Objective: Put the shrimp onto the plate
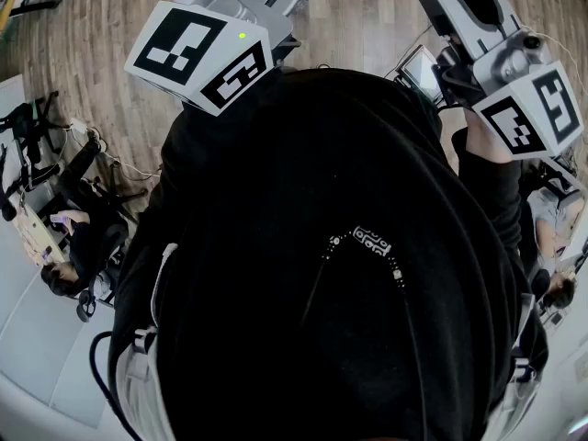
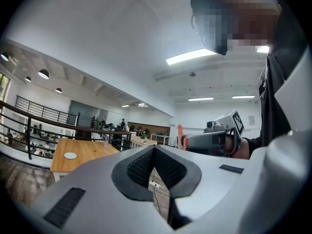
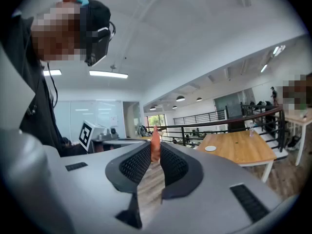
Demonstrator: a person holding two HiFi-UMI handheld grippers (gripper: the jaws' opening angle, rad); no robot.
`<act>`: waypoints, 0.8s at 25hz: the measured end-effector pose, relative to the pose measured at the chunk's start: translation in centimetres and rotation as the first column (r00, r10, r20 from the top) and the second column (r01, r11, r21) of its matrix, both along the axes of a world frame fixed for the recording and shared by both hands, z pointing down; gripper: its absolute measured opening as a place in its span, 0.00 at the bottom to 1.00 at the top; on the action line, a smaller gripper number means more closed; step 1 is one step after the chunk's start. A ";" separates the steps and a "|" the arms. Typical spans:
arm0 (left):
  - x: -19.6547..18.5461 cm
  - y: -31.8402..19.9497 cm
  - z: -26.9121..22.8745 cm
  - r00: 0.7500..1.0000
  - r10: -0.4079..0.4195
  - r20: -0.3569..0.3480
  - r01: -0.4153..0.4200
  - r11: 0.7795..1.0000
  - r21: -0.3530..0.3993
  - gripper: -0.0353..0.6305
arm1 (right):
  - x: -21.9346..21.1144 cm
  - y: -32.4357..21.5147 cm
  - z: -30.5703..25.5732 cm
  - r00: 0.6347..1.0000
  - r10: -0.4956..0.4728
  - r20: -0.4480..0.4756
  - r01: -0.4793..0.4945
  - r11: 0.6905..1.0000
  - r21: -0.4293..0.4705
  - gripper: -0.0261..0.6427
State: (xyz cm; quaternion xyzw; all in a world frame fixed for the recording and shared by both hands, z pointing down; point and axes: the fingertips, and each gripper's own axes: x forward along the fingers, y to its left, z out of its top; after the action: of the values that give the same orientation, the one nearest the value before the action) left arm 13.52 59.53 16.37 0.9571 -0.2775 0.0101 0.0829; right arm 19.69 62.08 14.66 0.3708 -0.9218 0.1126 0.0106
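Both grippers are held up in the air, level with the room. An orange shrimp (image 3: 155,144) stands upright between the tips of my right gripper (image 3: 155,152), which is shut on it. The left gripper view shows that gripper from the side, its shrimp (image 2: 180,133) sticking out at the tip. My left gripper (image 2: 154,151) is shut with nothing between its jaws. In the head view only the marker cubes show, the left cube (image 1: 202,53) and the right cube (image 1: 533,108), above the person's black top. A small white round disc (image 3: 210,148) lies on a wooden table; I cannot tell whether it is the plate.
A wooden table (image 2: 83,152) stands beside a black railing (image 2: 29,130) on a mezzanine. The same table (image 3: 243,147) shows at the right of the right gripper view. People sit at desks (image 1: 69,246) on the floor below. The wood floor (image 1: 367,16) lies ahead.
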 end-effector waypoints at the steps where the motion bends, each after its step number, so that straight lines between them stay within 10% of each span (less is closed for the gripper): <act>1: -0.2 0.0 0.0 1.000 -0.018 0.000 0.018 1.000 -0.004 0.05 | -0.2 0.2 0.5 0.999 0.009 -0.035 -0.008 1.000 0.012 0.15; 12: -2.9 -0.2 1.5 0.985 -0.171 0.031 0.172 0.984 -0.046 0.05 | -2.8 0.9 2.3 0.999 -0.034 -0.033 0.035 0.999 0.005 0.15; 20: -5.7 -1.5 1.9 0.960 -0.273 0.068 0.271 0.962 0.036 0.05 | -4.2 -1.6 1.4 0.986 0.161 -0.041 -0.157 0.983 0.095 0.15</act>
State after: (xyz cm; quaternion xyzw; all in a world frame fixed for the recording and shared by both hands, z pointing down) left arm 7.87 58.00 18.24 0.9099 -0.4093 0.0298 0.0607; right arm 15.48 60.48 16.06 0.4459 -0.8929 0.0616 0.0069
